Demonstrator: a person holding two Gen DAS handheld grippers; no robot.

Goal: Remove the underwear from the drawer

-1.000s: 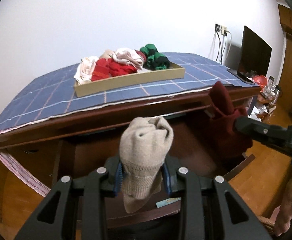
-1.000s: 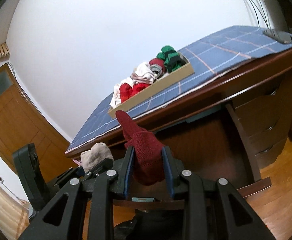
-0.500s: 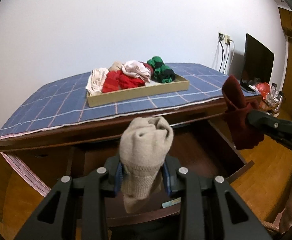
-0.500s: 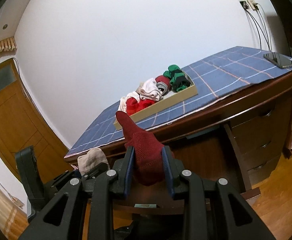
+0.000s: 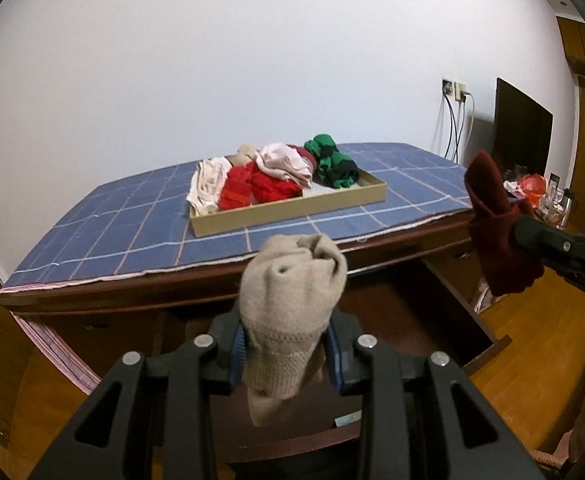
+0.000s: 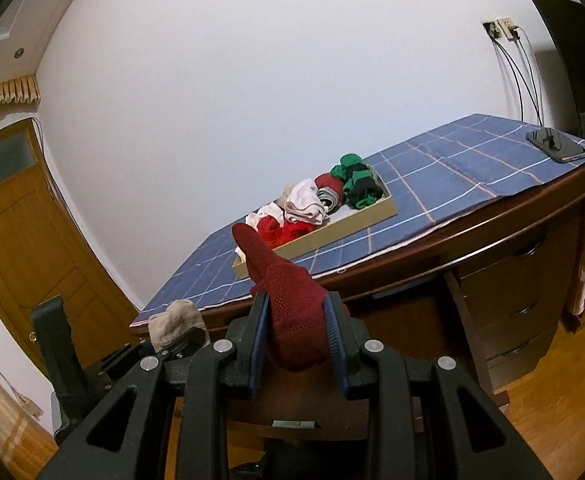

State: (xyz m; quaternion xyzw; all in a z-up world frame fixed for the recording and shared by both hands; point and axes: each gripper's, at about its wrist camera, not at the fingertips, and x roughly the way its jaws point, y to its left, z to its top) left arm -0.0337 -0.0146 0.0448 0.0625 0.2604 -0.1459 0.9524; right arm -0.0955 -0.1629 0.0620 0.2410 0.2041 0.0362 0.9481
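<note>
Underwear: L tool [image 5: 288,354] grips beige roll [image 5: 292,292], R tool [image 6: 297,340] maroon [image 6: 292,300]; phone [image 6: 555,145] R view only.

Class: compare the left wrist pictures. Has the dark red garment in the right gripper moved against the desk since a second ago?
Yes. The dark red garment, clamped in the right gripper, has risen: its tip was level with the desk edge and now stands above it, against the wall.
</note>
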